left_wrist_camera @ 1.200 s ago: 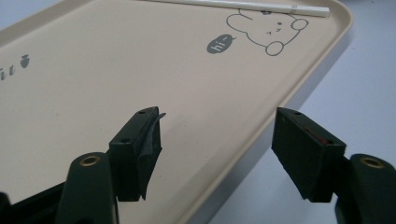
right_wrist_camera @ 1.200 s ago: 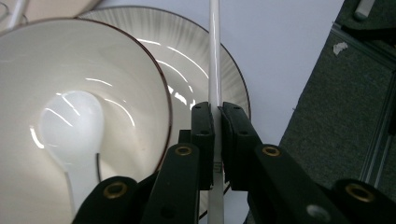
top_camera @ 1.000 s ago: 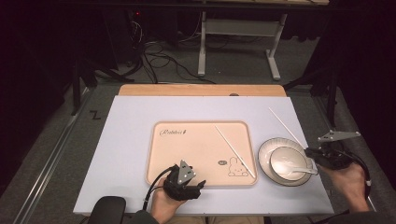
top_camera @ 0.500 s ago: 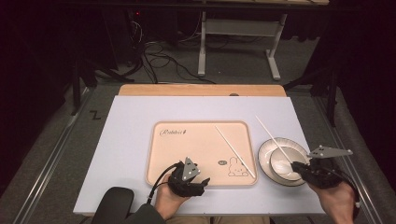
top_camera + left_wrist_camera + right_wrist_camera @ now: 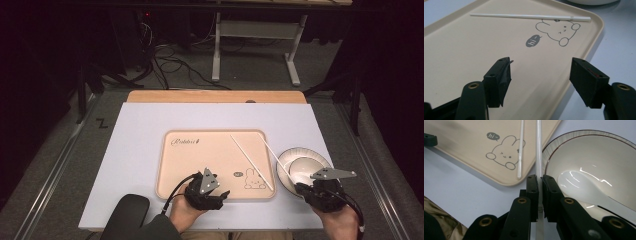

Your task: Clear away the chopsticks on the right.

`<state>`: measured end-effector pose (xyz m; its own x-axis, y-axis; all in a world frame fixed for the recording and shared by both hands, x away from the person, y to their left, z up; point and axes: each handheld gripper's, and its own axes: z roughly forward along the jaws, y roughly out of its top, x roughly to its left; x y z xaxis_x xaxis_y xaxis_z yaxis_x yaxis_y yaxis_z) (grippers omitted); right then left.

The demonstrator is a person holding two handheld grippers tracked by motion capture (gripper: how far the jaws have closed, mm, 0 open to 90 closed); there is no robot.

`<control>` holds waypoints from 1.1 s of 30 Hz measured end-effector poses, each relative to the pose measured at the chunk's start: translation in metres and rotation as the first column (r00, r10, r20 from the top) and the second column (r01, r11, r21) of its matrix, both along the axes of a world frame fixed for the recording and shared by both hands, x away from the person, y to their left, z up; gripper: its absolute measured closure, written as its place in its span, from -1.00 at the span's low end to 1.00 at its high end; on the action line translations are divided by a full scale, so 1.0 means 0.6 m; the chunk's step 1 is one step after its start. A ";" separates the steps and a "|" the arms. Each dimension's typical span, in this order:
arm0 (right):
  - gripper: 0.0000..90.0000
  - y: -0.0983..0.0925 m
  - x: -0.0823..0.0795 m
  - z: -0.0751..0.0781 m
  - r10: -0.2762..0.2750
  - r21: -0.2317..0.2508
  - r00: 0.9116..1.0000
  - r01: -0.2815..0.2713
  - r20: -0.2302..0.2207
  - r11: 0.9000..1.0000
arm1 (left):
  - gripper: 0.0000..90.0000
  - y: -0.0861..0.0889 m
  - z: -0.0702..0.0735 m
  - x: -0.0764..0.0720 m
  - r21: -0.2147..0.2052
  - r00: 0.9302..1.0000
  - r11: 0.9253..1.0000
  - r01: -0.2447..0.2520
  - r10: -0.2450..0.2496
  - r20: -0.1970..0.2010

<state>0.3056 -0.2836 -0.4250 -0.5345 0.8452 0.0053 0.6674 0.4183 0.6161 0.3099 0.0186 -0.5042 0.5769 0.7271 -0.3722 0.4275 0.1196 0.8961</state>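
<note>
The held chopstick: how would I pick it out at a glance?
Find the beige tray with the rabbit drawing. At its right edge, beside the bowl, a white chopstick slants up from the right gripper. Its twin lies flat on the tray; this one is pinched between black jaws.

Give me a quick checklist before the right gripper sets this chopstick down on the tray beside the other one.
1. Right gripper jaws shut on the held white plastic chopstick: ok.
2. Second white chopstick lies flat on the beige rectangular bunny tray: ok.
3. Free tray space beside it: ok.
4. Left gripper jaws open, nothing between them: ok.
5. White ceramic bowl with white spoon is close by: cannot tell if clear.
</note>
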 end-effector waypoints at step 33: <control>0.90 0.094 0.044 -0.049 0.074 -0.042 0.996 -0.076 -0.057 0.996 | -0.25 0.011 0.005 -0.017 -0.005 0.999 1.000 -0.012 0.012 0.034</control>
